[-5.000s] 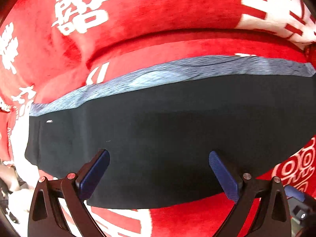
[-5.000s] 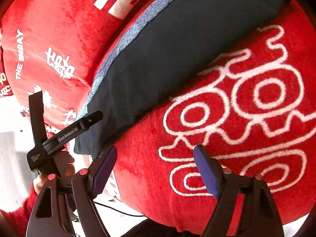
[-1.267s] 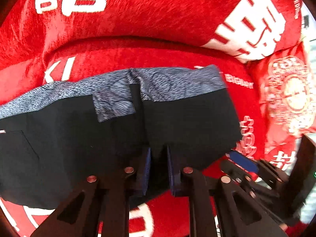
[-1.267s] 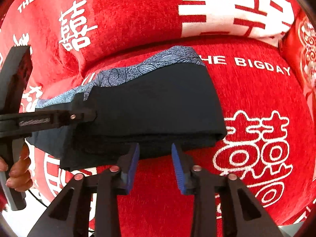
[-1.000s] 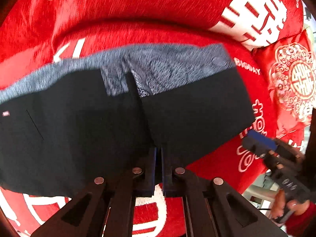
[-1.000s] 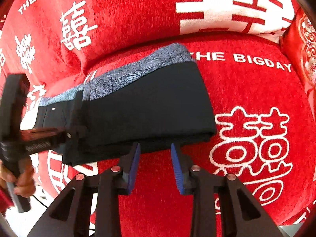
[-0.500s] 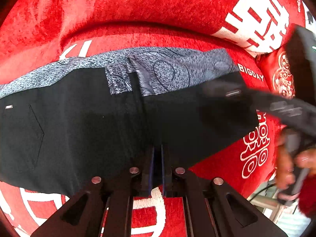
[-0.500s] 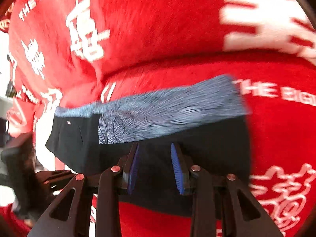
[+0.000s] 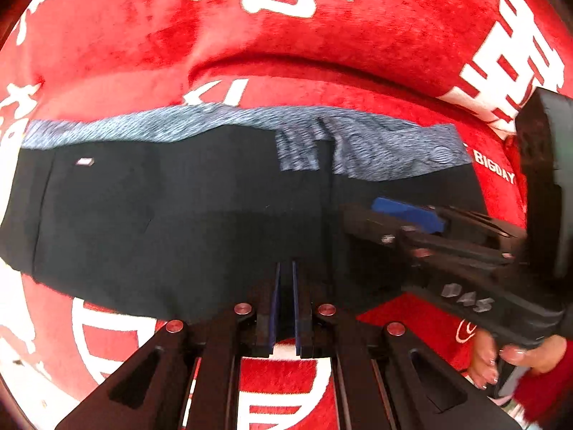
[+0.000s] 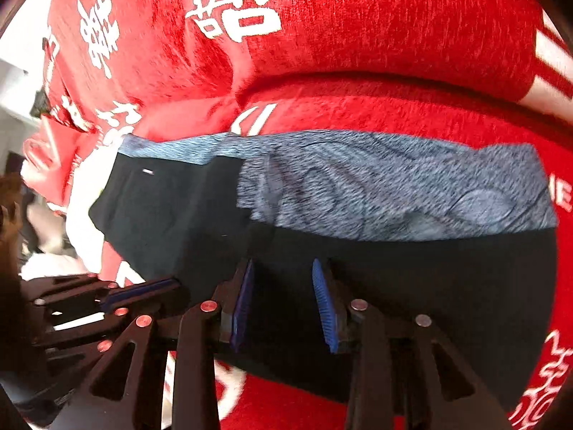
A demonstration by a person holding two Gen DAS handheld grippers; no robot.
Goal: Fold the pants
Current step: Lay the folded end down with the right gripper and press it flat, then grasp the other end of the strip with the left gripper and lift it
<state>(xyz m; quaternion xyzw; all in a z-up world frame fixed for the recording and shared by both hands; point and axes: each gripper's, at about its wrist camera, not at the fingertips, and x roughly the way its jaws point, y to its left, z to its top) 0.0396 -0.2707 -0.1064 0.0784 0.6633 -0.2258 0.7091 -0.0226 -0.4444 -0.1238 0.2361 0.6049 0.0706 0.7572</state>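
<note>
One pair of dark pants (image 9: 186,215) with a blue-grey patterned waistband (image 9: 376,150) lies across the seat of a red sofa (image 9: 322,28) printed with white characters, one end already doubled back over the rest so that a raised step of cloth runs across the middle. We judge the fabric soft, light and limp: it will sag wherever it is not supported, and the layers may slide over one another, so the near hem or the folded edge looks the best place for us to take hold, pinching every layer together. Our left gripper (image 9: 285,301) hangs at the near edge of the cloth with its blue pads pressed almost together; whether a fold of fabric is caught between them we cannot tell, since the tips sit dark against dark cloth. Our right gripper (image 10: 283,304) hovers over the folded end, its jaws partly apart and opening, black cloth showing in the gap but neither pad visibly pressing it. A hand (image 9: 515,354) in a red sleeve grips its handle. The far end of the pants runs out of view at the left, motion blur smears the waistband pattern, and the layers underneath are hidden.
</note>
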